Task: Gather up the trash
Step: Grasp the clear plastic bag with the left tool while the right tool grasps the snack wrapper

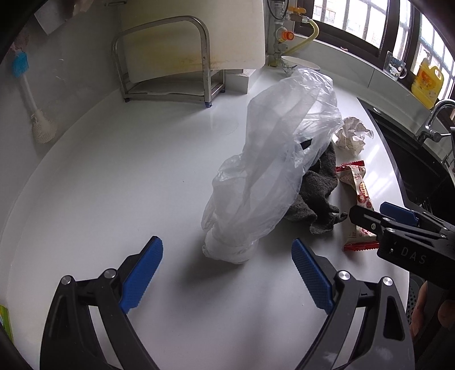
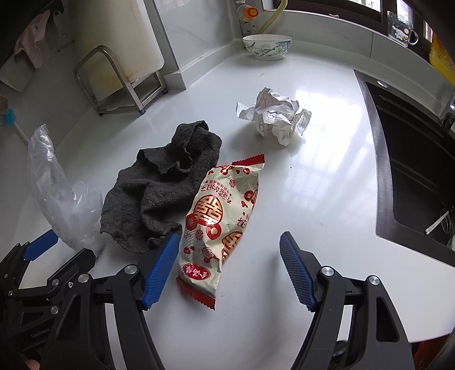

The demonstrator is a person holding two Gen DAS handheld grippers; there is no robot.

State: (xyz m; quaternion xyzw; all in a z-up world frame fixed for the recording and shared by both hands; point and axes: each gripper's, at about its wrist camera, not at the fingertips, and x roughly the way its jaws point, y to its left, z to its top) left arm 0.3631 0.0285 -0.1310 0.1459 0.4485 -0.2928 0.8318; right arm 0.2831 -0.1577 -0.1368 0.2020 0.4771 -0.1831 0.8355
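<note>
Straddling snack wrapper [image 2: 219, 219], right gripper [image 2: 229, 261] spread

plastic bag [image 1: 273, 159] hides grey cloth [image 1: 318, 196] partly | sink [image 2: 421, 170] cropped

Bright, soft daylight from the window [image 1: 369, 25] at upper right. White glare on the glossy table [image 2: 327, 176] beside the crumpled paper [image 2: 273, 113], striped with reflected window bars. Faint, diffuse shadows under the plastic bag [image 1: 270, 159], on its side away from the window. Strong fisheye bending and dark vignetting at the corners. Sharp centre, slightly soft edges.
</note>
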